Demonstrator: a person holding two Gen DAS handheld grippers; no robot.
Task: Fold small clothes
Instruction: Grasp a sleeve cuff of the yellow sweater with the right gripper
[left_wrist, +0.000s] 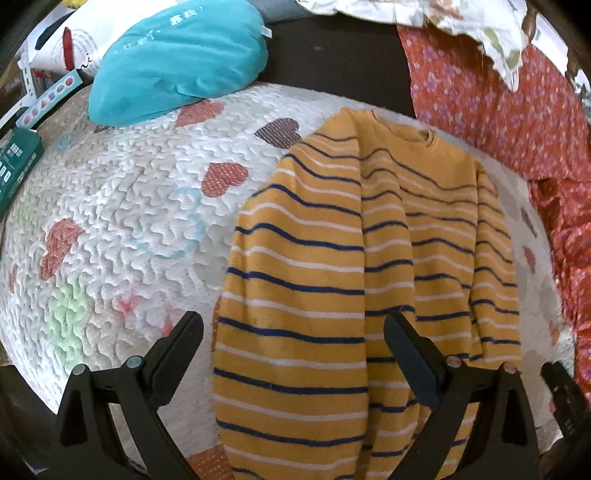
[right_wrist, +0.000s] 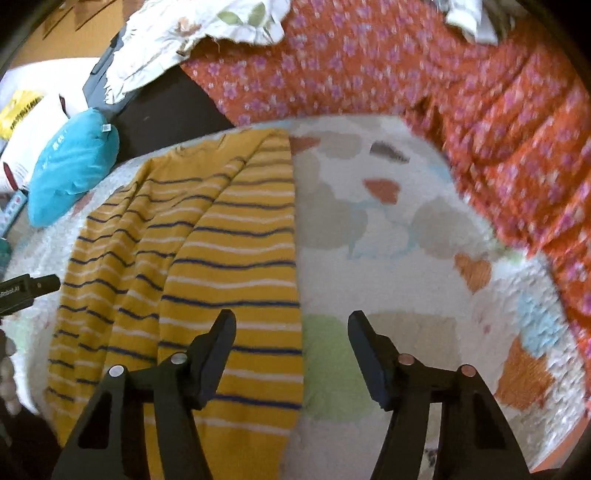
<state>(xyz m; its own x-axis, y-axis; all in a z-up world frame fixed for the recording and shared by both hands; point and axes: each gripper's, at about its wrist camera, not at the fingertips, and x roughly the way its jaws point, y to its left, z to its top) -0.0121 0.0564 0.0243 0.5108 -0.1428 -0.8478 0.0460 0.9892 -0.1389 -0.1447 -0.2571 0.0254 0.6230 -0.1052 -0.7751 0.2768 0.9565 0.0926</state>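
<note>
Left wrist view has the yellow striped sweater (left_wrist: 317, 280) lying on the heart-print quilt (left_wrist: 122, 221), both sleeves folded in over the body — teal pillow (left_wrist: 177, 59) sits further back. Left tool (left_wrist: 293, 334) hovers over it, jaws spread wide, holding nothing. Right tool (right_wrist: 291, 326) is also apart and empty, straddling the sweater's edge.

We are in a lived-in home, on a bed: a white quilted cover (left_wrist: 122, 221) printed with hearts, a teal pillow (left_wrist: 177, 55), an orange floral blanket (right_wrist: 461, 92) bunched alongside, and boxes and packets (left_wrist: 22, 147) crowding the far edge.
</note>
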